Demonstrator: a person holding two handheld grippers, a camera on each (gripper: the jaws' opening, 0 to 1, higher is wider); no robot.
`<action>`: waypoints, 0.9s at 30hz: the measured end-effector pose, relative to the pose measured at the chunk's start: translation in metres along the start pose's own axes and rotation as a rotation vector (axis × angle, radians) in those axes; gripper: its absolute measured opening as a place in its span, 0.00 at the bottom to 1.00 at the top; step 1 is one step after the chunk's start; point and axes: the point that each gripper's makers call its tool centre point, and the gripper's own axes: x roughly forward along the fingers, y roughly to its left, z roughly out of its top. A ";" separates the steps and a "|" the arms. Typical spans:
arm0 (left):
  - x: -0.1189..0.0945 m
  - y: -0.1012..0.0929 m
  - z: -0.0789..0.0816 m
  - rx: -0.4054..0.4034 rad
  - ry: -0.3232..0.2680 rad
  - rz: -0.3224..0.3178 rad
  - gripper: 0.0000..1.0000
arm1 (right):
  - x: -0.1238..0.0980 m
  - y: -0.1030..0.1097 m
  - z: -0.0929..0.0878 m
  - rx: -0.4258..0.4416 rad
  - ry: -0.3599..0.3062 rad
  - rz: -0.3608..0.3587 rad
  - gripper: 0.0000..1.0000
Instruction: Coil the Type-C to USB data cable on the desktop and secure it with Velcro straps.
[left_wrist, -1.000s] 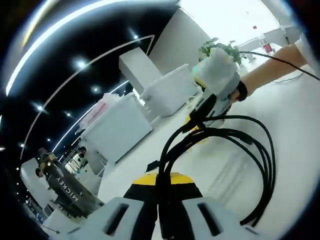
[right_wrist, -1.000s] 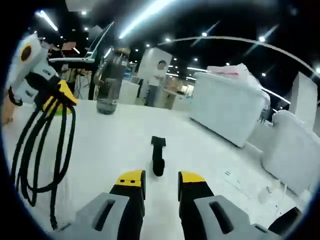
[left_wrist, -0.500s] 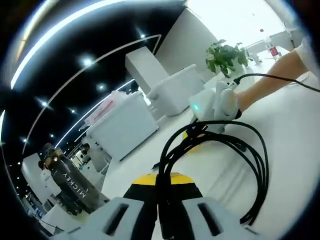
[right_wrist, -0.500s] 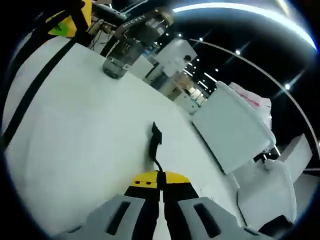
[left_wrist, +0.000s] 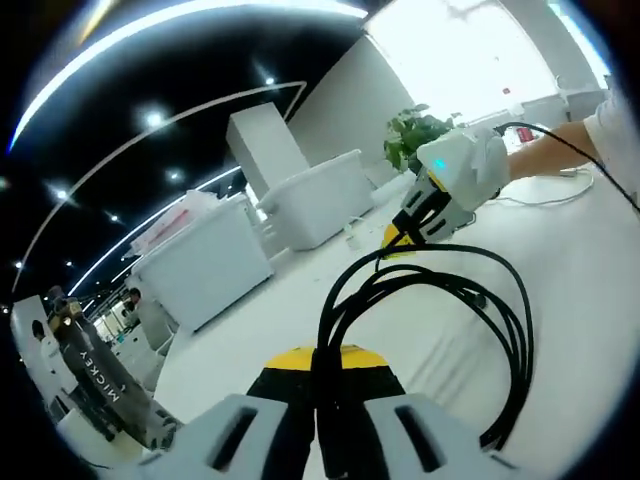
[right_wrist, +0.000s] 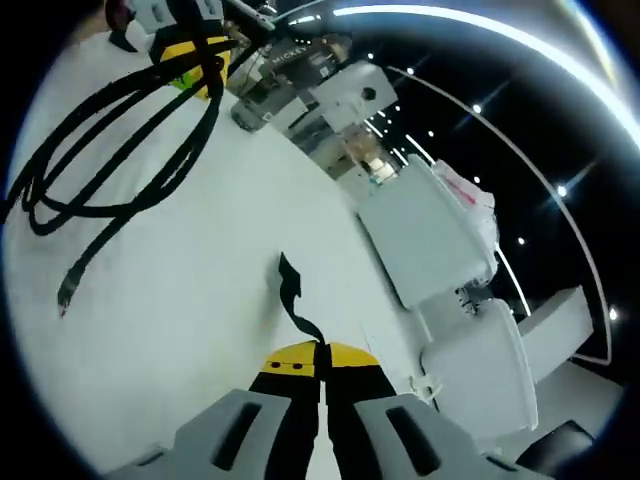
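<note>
In the left gripper view, the left gripper (left_wrist: 322, 362) is clamped on the gathered loops of the black data cable (left_wrist: 440, 285), which fan out above the white desktop (left_wrist: 590, 290) toward the right gripper (left_wrist: 425, 215); the loops should stay pinched tight at that one point so the coil does not spring open while the strap is brought round. In the right gripper view, the right gripper (right_wrist: 320, 352) is closed on one end of the black Velcro strap (right_wrist: 292, 295), lifted off the desktop (right_wrist: 180, 300), with the coil (right_wrist: 110, 140) hanging from the left gripper (right_wrist: 190, 50) beyond it; I judge the strap needs carrying to the pinch point and wrapping snugly there. The strap's gripped end is hidden between the jaws, and the cable's connectors are too small to tell apart.

Black cable (left_wrist: 430, 290), seemingly black strap (right_wrist: 293, 296), white desktop (right_wrist: 170, 300)
</note>
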 end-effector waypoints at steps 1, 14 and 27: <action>0.000 -0.004 0.002 -0.006 -0.006 -0.012 0.06 | -0.005 0.000 -0.003 -0.004 0.009 -0.003 0.01; -0.015 -0.047 0.030 -0.054 -0.084 -0.125 0.05 | -0.109 0.057 -0.014 0.143 0.153 0.008 0.03; -0.049 -0.079 0.049 -0.014 -0.071 -0.163 0.05 | -0.136 0.078 0.031 0.659 -0.079 0.172 0.21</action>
